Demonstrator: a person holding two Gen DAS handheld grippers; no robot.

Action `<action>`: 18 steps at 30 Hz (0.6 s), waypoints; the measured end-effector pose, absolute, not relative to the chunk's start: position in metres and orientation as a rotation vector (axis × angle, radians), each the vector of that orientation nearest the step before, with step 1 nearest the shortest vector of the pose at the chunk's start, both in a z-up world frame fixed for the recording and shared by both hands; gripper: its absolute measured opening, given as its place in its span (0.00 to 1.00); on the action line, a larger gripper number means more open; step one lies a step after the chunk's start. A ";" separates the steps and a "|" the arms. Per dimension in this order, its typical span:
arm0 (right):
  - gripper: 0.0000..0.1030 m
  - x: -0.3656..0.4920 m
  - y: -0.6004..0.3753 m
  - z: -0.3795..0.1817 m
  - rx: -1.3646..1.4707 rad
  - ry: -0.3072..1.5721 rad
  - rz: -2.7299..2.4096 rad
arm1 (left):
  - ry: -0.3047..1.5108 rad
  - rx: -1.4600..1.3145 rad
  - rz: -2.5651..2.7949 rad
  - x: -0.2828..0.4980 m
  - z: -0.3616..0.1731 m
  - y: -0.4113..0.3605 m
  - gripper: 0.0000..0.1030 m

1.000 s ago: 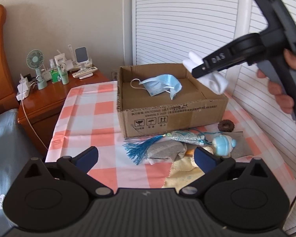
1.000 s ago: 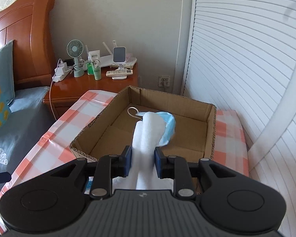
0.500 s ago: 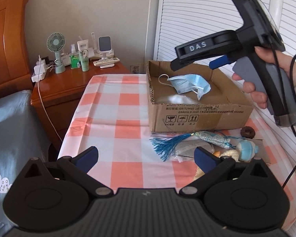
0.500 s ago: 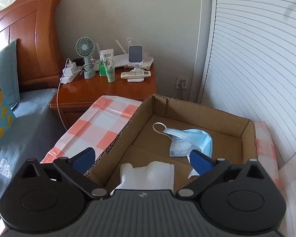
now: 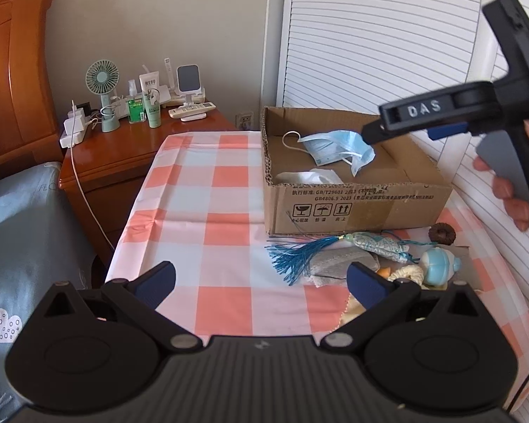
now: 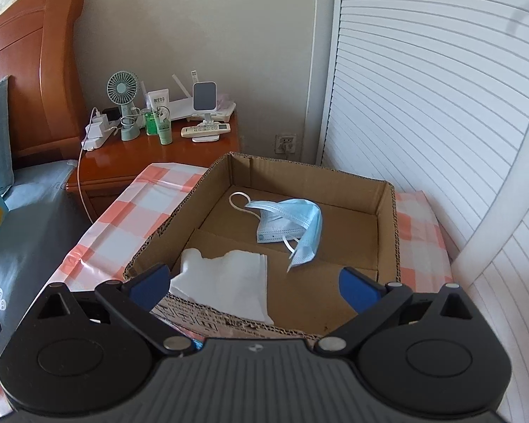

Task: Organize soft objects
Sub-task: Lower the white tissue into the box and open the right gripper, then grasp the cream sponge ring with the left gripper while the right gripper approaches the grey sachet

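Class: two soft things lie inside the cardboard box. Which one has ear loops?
The blue face mask, lying toward the far side of the cardboard box, with a white loop at its left end. The white folded cloth near the front wall has none.

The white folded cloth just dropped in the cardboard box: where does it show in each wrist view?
Left wrist: the white folded cloth peeks above the cardboard box's near wall, centre of the picture.
Right wrist: it lies in the box's near left corner, lower centre.
Shared landmark: the light blue face mask lying in the box beyond the cloth.
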State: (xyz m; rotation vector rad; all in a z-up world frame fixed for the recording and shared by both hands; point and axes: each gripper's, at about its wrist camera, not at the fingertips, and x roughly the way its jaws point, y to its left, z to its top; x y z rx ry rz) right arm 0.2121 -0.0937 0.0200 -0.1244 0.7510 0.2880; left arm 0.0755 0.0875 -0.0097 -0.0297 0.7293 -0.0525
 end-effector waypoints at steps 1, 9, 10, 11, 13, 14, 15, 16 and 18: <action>1.00 0.208 -0.097 0.019 -0.123 0.748 0.279 | 0.729 -0.028 -0.051 0.075 -0.009 0.087 0.99; 1.00 0.165 -0.124 -0.006 -0.128 0.740 0.172 | 0.736 -0.003 -0.058 0.073 -0.008 0.080 0.99; 1.00 0.158 -0.127 -0.010 -0.136 0.742 0.160 | 0.740 0.000 -0.061 0.074 -0.009 0.079 0.99; 1.00 0.152 -0.130 -0.014 -0.137 0.743 0.151 | 0.745 0.002 -0.064 0.074 -0.010 0.078 0.99; 1.00 0.141 -0.136 -0.023 -0.130 0.756 0.131 | 0.756 0.006 -0.070 0.075 -0.012 0.074 0.99; 1.00 0.136 -0.139 -0.027 -0.124 0.761 0.121 | 0.760 0.008 -0.075 0.076 -0.013 0.073 0.99; 1.00 0.130 -0.142 -0.032 -0.120 0.768 0.111 | 0.762 0.011 -0.081 0.076 -0.013 0.071 0.99; 1.00 0.125 -0.145 -0.037 -0.120 0.778 0.099 | 0.762 0.019 -0.090 0.076 -0.014 0.068 0.99; 1.00 0.115 -0.150 -0.048 -0.134 0.795 0.068 | 0.761 0.037 -0.106 0.076 -0.015 0.063 0.99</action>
